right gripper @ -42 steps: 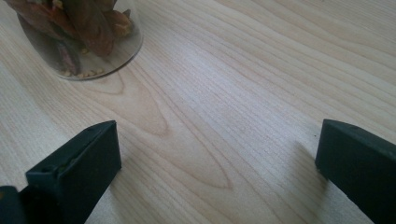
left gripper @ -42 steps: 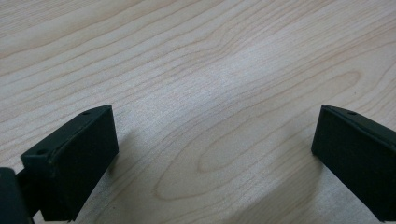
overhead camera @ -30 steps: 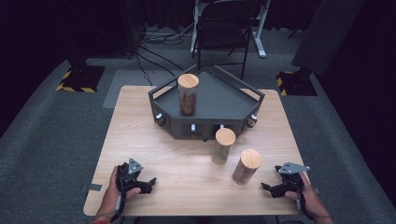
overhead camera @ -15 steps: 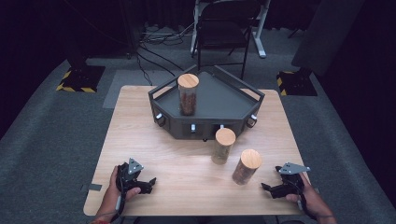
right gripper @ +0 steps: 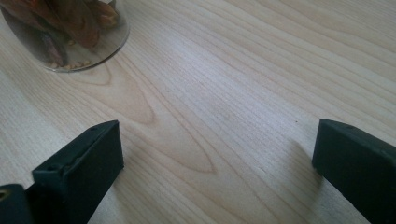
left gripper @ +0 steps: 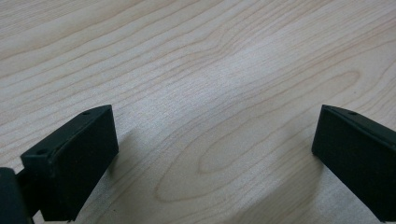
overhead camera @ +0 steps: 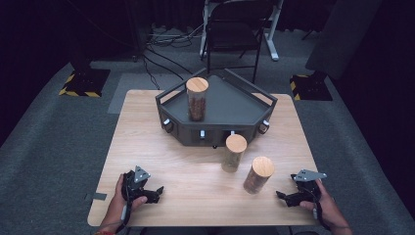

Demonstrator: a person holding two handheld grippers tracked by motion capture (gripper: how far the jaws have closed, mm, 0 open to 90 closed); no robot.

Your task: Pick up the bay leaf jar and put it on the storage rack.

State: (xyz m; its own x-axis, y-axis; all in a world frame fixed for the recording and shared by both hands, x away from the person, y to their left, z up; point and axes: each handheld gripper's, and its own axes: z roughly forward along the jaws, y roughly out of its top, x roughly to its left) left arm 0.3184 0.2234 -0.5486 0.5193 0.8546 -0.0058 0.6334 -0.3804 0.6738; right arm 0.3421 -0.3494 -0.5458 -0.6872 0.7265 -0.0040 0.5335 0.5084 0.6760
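Note:
Three clear jars with wooden lids hold brown contents. One jar point(overhead camera: 196, 98) stands upright in the dark angular tray point(overhead camera: 247, 89) at the far middle of the table. A second jar point(overhead camera: 234, 152) stands just in front of the tray, and a third jar point(overhead camera: 258, 175) stands nearer, to its right. My left gripper point(overhead camera: 157, 192) rests low on the near left of the table, open point(left gripper: 215, 158), with bare wood between its jaws. My right gripper point(overhead camera: 282, 197) sits at the near right, open point(right gripper: 217, 158); its jaws have just been closing a little with nothing between them. A jar's base point(right gripper: 70, 32) lies ahead to its left.
The light wooden table point(overhead camera: 147, 137) has its front edge just behind both hands. A black folding chair point(overhead camera: 234, 34) and cables stand on the grey floor beyond the table. Striped floor plates point(overhead camera: 80, 82) lie at the far left and right.

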